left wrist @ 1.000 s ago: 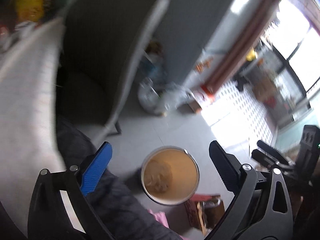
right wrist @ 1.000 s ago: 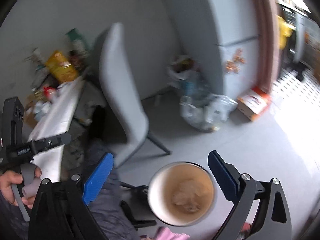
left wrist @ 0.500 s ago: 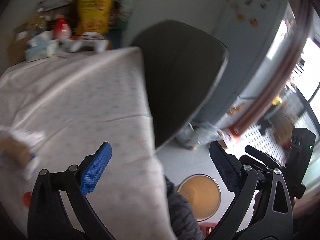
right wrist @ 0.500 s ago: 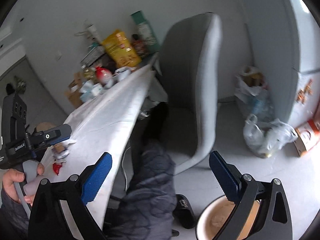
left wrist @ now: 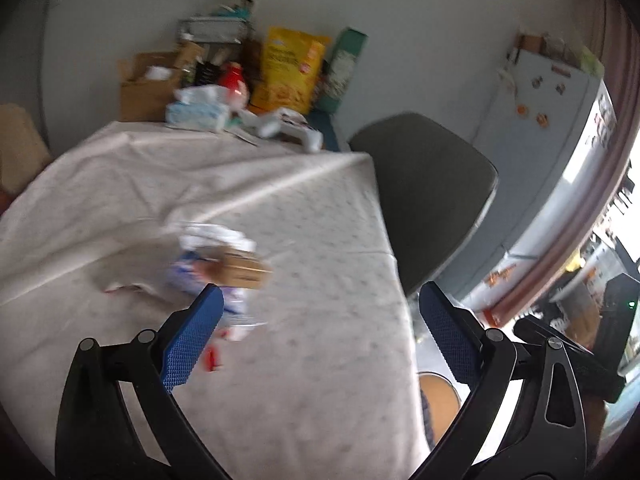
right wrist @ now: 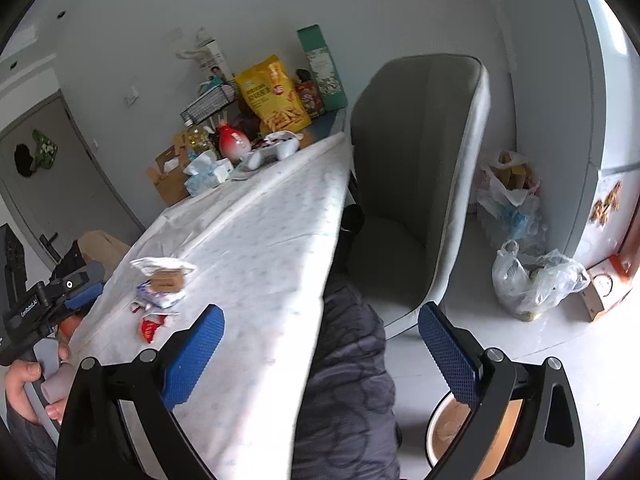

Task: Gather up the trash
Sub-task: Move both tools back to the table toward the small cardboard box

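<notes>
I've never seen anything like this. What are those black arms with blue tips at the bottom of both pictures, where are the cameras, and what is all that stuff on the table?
There is no robot here. A person holds a hand-operated gripper in each hand, and each carries a wide-angle camera looking forward between its two blue-padded fingers. One picture comes from the left gripper, the other from the right gripper. Both are open and hold nothing.

In the right view you can see the left hand gripping its tool's handle.

On the white tablecloth lies a small pile of trash: crumpled wrappers, a little brown box and a red scrap. Groceries stand at the far end, among them a yellow snack bag. A grey chair stands beside the table, and a round bin sits on the floor below, already holding some waste.
</notes>
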Demonstrator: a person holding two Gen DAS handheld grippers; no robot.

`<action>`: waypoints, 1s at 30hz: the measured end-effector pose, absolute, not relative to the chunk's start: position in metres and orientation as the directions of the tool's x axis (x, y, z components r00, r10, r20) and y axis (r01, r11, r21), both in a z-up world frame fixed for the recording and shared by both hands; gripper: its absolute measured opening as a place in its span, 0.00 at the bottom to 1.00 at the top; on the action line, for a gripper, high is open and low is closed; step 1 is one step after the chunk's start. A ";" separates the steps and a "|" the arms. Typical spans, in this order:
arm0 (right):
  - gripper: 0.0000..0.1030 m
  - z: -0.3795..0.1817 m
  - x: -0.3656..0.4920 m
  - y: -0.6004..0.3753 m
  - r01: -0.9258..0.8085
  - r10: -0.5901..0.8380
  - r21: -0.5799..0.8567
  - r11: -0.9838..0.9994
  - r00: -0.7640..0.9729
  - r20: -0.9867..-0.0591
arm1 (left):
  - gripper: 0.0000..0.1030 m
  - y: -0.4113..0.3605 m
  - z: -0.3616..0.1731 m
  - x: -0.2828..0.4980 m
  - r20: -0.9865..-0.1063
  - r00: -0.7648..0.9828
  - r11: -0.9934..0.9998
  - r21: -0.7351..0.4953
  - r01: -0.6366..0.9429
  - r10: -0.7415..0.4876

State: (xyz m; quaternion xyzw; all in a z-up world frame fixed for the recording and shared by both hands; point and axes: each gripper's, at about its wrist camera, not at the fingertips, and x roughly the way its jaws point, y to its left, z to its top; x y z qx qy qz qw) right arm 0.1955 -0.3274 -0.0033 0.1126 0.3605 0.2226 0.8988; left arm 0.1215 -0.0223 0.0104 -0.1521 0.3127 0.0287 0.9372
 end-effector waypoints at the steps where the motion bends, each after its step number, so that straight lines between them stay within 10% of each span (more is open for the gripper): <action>1: 0.93 0.000 0.192 -0.322 -0.326 0.485 0.360 0.874 0.640 -0.596 | 0.94 -0.017 0.011 0.117 -0.592 0.805 0.949 -0.273 -0.155 -0.039; 30: 0.75 -0.001 0.198 -0.154 -0.441 0.543 0.340 0.830 0.504 -0.671 | 0.94 0.147 -0.040 0.055 -0.619 0.784 0.839 -0.395 -0.375 0.059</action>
